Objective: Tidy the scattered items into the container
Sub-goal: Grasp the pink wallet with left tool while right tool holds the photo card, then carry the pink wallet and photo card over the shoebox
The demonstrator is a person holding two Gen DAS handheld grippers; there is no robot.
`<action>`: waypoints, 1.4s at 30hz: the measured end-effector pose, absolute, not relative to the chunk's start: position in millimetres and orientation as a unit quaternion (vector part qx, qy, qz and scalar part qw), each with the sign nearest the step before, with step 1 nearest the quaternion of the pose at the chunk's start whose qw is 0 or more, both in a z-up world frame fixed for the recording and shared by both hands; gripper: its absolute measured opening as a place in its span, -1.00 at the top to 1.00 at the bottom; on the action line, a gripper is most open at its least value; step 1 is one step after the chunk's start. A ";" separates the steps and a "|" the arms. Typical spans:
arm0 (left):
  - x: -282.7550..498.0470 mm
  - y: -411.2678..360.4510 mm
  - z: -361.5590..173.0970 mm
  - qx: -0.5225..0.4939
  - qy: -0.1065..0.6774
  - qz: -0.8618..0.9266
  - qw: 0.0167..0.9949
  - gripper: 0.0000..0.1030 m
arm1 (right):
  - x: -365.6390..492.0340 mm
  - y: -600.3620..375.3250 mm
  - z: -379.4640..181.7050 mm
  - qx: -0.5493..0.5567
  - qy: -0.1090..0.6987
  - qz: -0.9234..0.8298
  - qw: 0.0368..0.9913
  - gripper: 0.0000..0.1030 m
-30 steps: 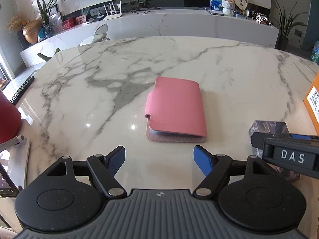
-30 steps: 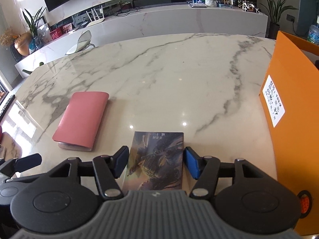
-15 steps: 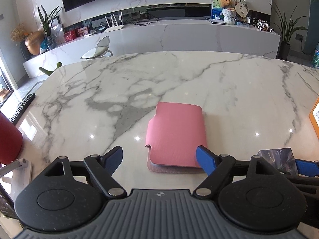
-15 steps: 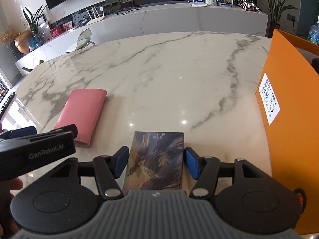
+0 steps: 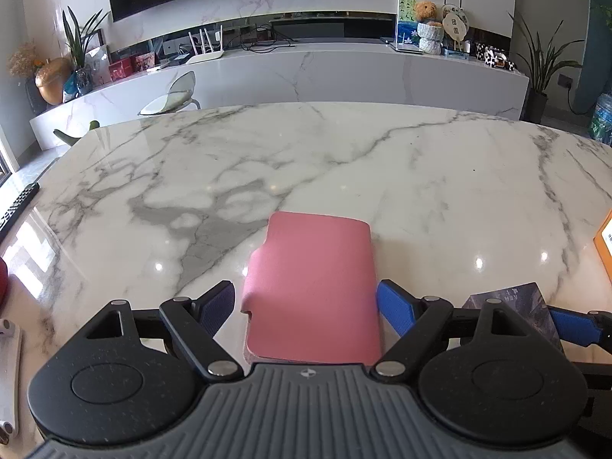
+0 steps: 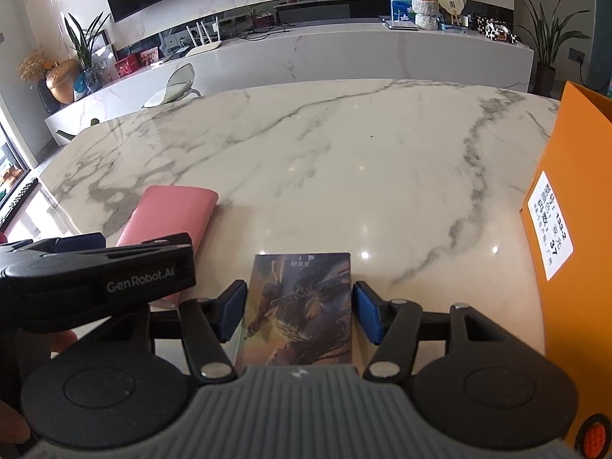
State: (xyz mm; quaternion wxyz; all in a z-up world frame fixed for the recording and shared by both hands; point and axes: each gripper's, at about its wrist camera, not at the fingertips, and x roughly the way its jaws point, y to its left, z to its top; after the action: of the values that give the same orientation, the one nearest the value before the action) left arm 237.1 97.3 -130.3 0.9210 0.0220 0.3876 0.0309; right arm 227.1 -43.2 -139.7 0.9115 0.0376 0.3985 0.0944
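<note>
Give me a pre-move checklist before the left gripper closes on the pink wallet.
1. Pink wallet lies between the left gripper fingers: ok.
2. Left jaws, just opened wider, stand clear of both wallet edges: ok.
3. Wallet flat on the marble table: ok.
4. Right gripper straddles the book: ok; whether its pads press on it: cannot tell.
5. Orange container at the table's right side: ok; whether there is room inside: cannot tell.

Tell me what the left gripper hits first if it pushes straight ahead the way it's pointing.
Probably the pink wallet: it lies flat on the marble table, between the open left gripper's fingers, which flank it without pressing.
</note>
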 end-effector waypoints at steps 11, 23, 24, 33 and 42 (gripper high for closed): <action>240.3 96.6 -141.3 0.011 0.385 0.044 0.922 -0.90 | 221.8 -38.0 -146.7 -0.025 0.379 0.100 0.920 -0.42; 219.7 93.7 -136.2 0.016 0.396 0.055 0.916 -0.83 | 208.3 -36.8 -145.5 -0.039 0.379 0.098 0.919 -0.17; 216.4 93.6 -135.2 0.013 0.398 0.054 0.916 -0.82 | 206.6 -38.2 -144.7 -0.033 0.382 0.097 0.919 -0.17; 180.5 91.0 -108.1 0.006 0.385 0.051 0.921 -0.82 | 179.9 -44.0 -123.2 -0.032 0.366 0.096 0.925 -0.17; 139.2 84.1 -61.9 0.004 0.347 0.053 0.936 -0.82 | 142.0 -59.8 -85.6 -0.019 0.325 0.089 0.941 -0.17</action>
State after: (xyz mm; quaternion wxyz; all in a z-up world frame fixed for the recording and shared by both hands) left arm 139.2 84.1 -61.9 0.9363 0.0040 0.3473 0.0526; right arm 142.0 -59.8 -85.6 0.9411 -0.0191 0.3255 0.0892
